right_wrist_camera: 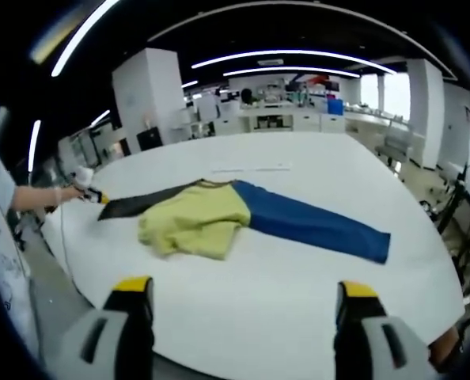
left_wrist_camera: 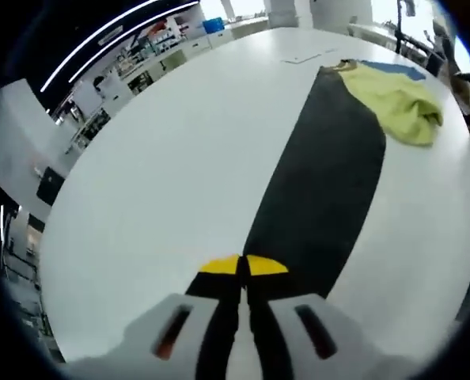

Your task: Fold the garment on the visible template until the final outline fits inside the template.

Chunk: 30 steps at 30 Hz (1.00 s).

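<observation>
**Stretching the black sleeve out before the fold**

In the left gripper view we are clenching our left gripper (left_wrist_camera: 243, 267) on the cuff of the black sleeve (left_wrist_camera: 322, 182), the yellow tips pressed together over the cloth at 6 o'clock. The sleeve is running away from us toward 1 o'clock, lying flat and straight on the white table (left_wrist_camera: 156, 182), and ending at the bunched yellow body (left_wrist_camera: 397, 103) of the garment at 2 o'clock.

In the right gripper view we are holding our right gripper (right_wrist_camera: 243, 297) released, its jaws standing wide apart at 6 o'clock, above the near table edge and well apart from the cloth. Farther off, the yellow body (right_wrist_camera: 191, 222) is lying crumpled near centre, the blue sleeve (right_wrist_camera: 314, 223) reaching toward 3 o'clock, the black sleeve (right_wrist_camera: 144, 202) toward 9 o'clock, where the left gripper (right_wrist_camera: 89, 194) is gripping its end.

We judge we are at an early step. No template outline is clear to us. Next, the black sleeve probably needs carrying over the body.
</observation>
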Each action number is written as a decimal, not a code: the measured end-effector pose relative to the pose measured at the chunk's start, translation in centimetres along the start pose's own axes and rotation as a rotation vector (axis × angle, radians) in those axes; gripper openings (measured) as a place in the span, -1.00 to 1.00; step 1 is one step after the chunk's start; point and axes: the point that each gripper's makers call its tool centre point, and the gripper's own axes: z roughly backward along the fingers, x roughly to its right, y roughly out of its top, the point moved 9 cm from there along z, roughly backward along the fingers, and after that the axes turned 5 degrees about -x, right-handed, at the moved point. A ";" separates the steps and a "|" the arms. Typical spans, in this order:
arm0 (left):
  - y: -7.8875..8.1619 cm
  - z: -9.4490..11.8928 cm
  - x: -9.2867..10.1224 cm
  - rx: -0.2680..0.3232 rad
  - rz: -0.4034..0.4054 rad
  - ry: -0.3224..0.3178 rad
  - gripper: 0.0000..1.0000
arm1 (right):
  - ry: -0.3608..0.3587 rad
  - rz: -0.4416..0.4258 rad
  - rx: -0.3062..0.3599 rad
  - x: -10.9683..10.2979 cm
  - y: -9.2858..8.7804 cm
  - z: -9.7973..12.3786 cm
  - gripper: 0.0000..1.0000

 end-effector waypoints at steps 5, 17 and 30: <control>-0.1 -0.1 0.0 -0.036 -0.027 0.024 -1.00 | -0.005 0.005 -0.005 0.1 0.0 0.2 0.93; -1.3 -0.2 -0.7 0.049 0.161 -0.018 -0.35 | 0.001 -0.002 -0.017 -0.2 -0.4 -0.5 0.93; -4.6 0.4 -0.3 0.069 0.356 -0.062 -0.52 | 0.014 0.006 -0.005 -0.4 0.0 -0.7 0.93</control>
